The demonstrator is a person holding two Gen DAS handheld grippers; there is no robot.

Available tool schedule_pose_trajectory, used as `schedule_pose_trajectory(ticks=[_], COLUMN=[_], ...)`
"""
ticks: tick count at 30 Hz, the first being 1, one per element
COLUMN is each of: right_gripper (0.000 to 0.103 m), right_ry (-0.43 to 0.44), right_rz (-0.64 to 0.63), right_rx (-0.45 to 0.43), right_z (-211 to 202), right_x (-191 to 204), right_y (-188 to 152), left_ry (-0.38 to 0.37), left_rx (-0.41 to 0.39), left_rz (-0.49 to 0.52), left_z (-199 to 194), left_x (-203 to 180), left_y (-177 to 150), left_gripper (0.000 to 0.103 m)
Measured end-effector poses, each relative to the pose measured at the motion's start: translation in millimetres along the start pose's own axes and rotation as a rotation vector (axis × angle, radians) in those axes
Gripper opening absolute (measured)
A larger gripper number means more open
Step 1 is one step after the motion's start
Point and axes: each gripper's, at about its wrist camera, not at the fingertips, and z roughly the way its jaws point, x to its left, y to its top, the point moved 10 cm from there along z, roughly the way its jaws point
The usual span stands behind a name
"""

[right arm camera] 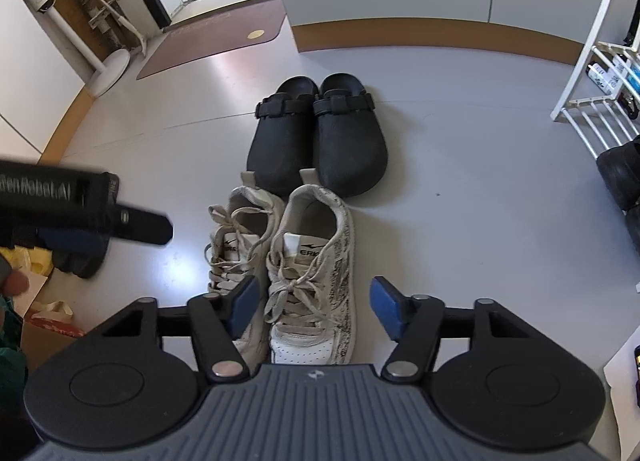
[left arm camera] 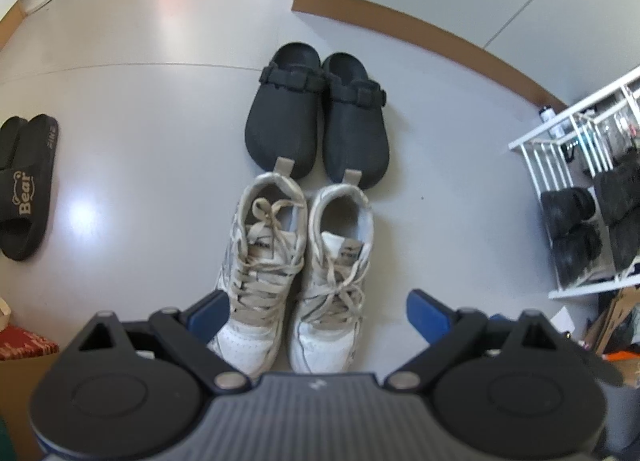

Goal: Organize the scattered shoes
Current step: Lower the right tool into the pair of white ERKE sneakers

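Far to the left of the white sneakers point(left arm camera: 296, 261): black slides point(left arm camera: 24, 189), together as a pair but well apart from the row, toes pointing another way.

Above the toes of the sneakers: left gripper point(left arm camera: 318, 311), jaws spread wide, nothing between the pads, touching no shoe.

On the floor point(left arm camera: 140, 133), in the middle: the sneakers side by side, heels just beside the toes of the black clogs point(left arm camera: 316, 117). Looks already tidy, both pairs in one line.

Over the right sneaker point(right arm camera: 312, 281): right gripper point(right arm camera: 315, 303), jaws about half spread. One pad near the gap between the two sneakers, the other pad beside the outer edge and apart from it. No pinch yet, as far as visible.

To the right of the sneakers: white shoe rack point(left arm camera: 580, 197) with dark shoes inside.

Seems to be the step of straightening or picking the right sneaker. Next probably calls for lowering a little, closing on the sides of the shoe, and avoiding the loose laces and the neighbour sneaker. After that, likely the slides.
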Motion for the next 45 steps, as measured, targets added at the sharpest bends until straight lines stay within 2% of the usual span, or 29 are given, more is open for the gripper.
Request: schedule_pose_trajectory(ticks=[8,20,29,31,34,38,45], right_gripper=[0.05,0.05,0.05,0.05,0.05,0.051,0.052], right_ry=[0.002,-0.002,0.028,0.028,0.036,0.053,0.046], right_rz=[0.029,0.069,0.073,0.071,0.08,0.087,0.154], right_rx=[0.005,0.007,-0.046,-0.047,-0.051,-0.08,-0.109], right_z=[17,63,111,123,137,148,166], right_x=[2,6,19,22,29,34,28], right_y=[-1,0,7,6,5,6,-4], left_ry=[0.01,0.086,0.078,0.092,0.154,0.14,0.177], left_rx=[0.013,0.013,0.049,0.043,0.056,0.118,0.11], left_rz=[0.003,-0.077,-0.144,-0.123,-0.07,-0.134,-0.143], left_z=[1,15,23,27,36,54,58], left_x=[7,40,58,60,64,73,85], left_y=[-3,-1,-7,-5,-6,-17,-11], left_gripper=[0.096,0.096,0.096,0.096,0.096,0.096,0.096])
